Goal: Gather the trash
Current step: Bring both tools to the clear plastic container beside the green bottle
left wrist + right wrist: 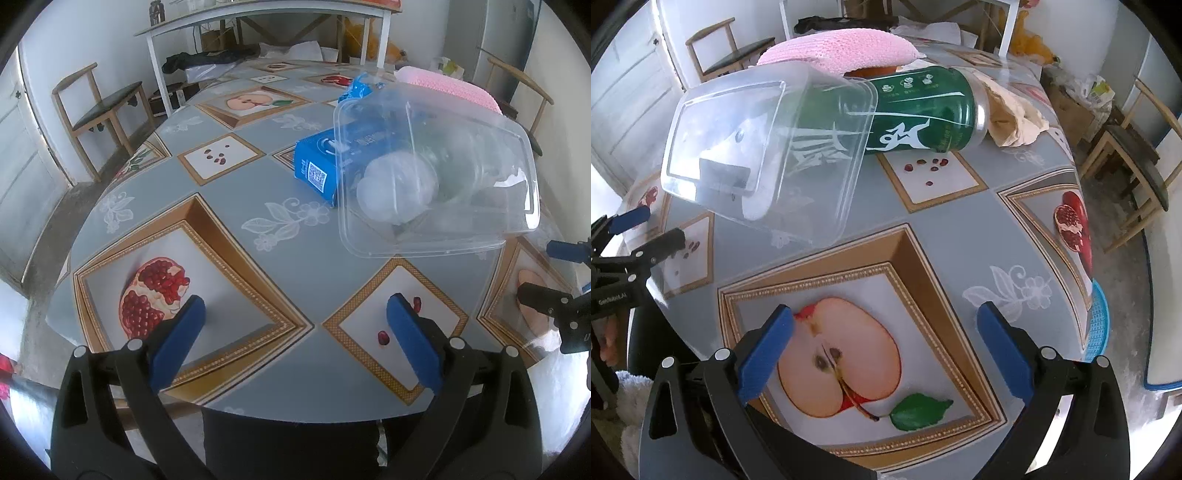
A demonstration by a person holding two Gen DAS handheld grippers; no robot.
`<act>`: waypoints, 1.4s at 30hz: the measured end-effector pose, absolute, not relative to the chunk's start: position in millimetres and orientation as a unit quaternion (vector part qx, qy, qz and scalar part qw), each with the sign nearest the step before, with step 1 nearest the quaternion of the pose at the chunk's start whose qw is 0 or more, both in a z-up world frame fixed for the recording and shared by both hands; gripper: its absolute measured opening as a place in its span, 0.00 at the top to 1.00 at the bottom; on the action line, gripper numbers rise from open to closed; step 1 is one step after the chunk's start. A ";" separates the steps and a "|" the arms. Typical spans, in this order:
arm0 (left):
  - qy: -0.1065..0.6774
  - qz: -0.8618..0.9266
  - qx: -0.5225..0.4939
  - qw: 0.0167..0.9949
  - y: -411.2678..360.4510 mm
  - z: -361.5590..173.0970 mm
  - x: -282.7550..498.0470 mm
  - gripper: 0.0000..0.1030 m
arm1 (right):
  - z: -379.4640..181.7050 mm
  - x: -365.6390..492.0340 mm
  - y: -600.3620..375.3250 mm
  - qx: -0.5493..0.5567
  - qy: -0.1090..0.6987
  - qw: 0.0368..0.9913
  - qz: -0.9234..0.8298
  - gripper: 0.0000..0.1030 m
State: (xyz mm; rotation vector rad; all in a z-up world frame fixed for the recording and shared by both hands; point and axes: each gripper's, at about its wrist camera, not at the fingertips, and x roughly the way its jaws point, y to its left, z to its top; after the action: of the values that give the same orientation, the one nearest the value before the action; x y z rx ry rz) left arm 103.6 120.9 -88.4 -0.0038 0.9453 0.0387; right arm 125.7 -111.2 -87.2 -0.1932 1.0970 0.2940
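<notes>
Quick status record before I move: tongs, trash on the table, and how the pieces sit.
left tongs: open, empty, above the table
right tongs: open, empty
plastic tub: clear, tipped on its side, mouth over one end of the green can
green can: lying on its side
blue carton: lying beside the tub
crumpled paper: at the can's far end
blue wrapper: behind the tub
</notes>
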 end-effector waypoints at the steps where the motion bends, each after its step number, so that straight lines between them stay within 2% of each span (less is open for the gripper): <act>1: 0.454 0.018 -0.001 0.891 121.9 -88.0 103.5 0.08 | -87.6 127.5 -111.6 -0.090 0.519 0.838 0.139 0.06; 23: 0.435 -0.018 0.018 0.900 125.2 -87.5 95.0 0.07 | -91.6 144.7 -116.1 -0.081 0.524 0.836 0.141 0.06; 30: 0.377 -0.105 -0.065 0.918 143.3 -62.9 80.9 0.08 | -62.1 145.6 -141.5 0.031 0.477 0.857 0.190 0.06; 31: 0.368 -0.120 -0.080 0.919 145.0 -58.7 82.0 0.09 | -58.0 147.3 -144.6 0.048 0.470 0.858 0.201 0.09; 32: 0.362 -0.134 -0.093 0.918 146.1 -56.4 84.7 0.10 | -53.6 150.1 -147.9 0.070 0.462 0.858 0.214 0.11; 34: 0.356 -0.164 -0.133 0.910 148.6 -52.6 92.4 0.22 | -49.4 155.8 -149.5 0.097 0.456 0.854 0.231 0.14; 37: 0.356 -0.195 -0.192 0.893 151.7 -51.2 107.3 0.31 | -45.8 169.1 -150.3 0.143 0.452 0.843 0.255 0.20; 42: 0.360 -0.218 -0.231 0.877 148.6 -52.9 126.7 0.45 | -54.1 189.8 -150.3 0.197 0.460 0.817 0.286 0.30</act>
State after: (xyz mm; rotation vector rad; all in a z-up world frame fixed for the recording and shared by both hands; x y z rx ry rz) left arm 126.7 148.6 -52.9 -0.4818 0.7517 -0.4552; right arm 189.8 -150.3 -54.1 0.4189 0.9807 0.6087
